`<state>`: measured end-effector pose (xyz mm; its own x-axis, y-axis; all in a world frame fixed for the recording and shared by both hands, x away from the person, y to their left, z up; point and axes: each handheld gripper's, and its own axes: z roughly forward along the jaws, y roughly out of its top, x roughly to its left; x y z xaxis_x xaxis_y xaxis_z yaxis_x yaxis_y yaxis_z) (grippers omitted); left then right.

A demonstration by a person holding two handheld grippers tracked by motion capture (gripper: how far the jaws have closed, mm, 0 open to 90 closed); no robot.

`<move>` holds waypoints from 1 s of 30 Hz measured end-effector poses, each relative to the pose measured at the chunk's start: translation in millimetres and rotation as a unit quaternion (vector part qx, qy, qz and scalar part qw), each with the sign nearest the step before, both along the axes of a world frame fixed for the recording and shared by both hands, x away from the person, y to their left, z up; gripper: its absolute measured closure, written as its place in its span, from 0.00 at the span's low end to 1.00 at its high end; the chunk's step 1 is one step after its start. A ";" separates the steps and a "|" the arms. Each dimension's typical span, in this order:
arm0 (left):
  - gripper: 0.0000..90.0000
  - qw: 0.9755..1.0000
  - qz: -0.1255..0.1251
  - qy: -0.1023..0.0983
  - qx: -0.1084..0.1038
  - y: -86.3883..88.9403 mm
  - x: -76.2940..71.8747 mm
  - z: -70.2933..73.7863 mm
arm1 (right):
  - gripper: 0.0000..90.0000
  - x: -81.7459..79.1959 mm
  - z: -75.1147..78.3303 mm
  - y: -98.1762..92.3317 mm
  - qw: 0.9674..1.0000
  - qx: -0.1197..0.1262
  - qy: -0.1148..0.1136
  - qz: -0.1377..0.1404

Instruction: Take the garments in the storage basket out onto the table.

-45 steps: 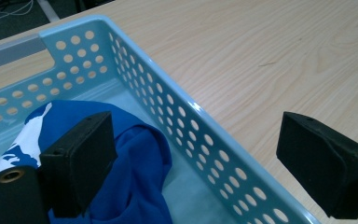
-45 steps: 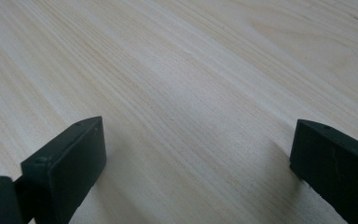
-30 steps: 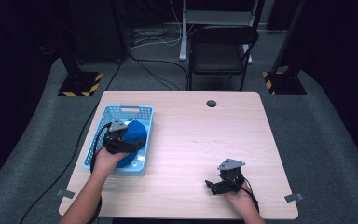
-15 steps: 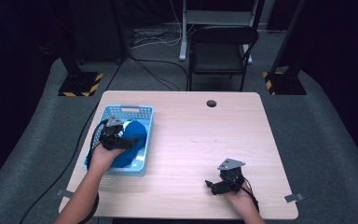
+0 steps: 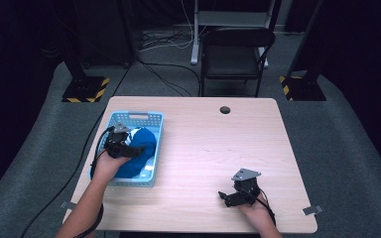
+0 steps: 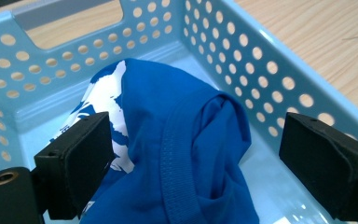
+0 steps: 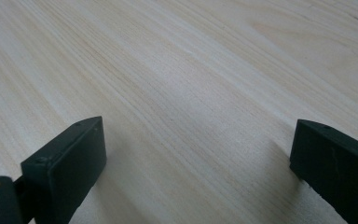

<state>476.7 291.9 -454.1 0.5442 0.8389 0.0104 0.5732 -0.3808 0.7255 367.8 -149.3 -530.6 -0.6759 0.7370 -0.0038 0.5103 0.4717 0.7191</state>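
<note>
Right gripper [image 5: 228,197]: nearest the person's edge of the surface [image 5: 213,158], well apart from the basket [image 5: 151,148] and to its right in the high view. In the right gripper view its fingers [image 7: 70,163] stand wide apart, with bare light wood grain between them. They hold nothing. They sit low over the wood; whether they touch it cannot be told.

Left gripper [image 5: 124,148]: over the basket, held by the person's left hand [image 5: 108,166], whose forearm comes in from the near edge. In the left gripper view its fingers [image 6: 81,156] are spread wide inside the basket. The left finger lies against the white-printed part of the blue garment [image 6: 177,140]; the right finger [image 6: 326,163] stands clear of the cloth, near the perforated basket wall [image 6: 261,84]. The cloth bulges up between the two fingers but is not pinched.

Blue garment: bunched in the basket, a stitched hem running down its middle, a white print on the side toward the left finger. It rests on the basket floor and fills much of the middle.

Basket: light blue, perforated, with a handle slot in the far end wall; it stands on the left half of the surface.

Beyond the basket: a round hole [image 5: 224,109] near the far edge of the surface, to the basket's right. Past the surface, a dark chair [image 5: 235,57] stands on the grey floor.
</note>
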 end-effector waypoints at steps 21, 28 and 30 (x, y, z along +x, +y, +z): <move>0.14 0.997 -0.015 0.052 0.049 -3.2 11.2 -11.9 | 0.03 0.0 0.0 0.0 1.000 0.000 0.000 0.000; 0.13 0.996 -0.015 0.065 0.060 -3.0 14.3 -16.7 | 0.03 0.0 0.0 0.0 1.000 0.000 0.000 0.000; 0.13 0.996 -0.013 0.069 0.060 -2.8 15.0 -17.2 | 0.03 0.0 0.0 0.0 1.000 0.000 0.000 0.000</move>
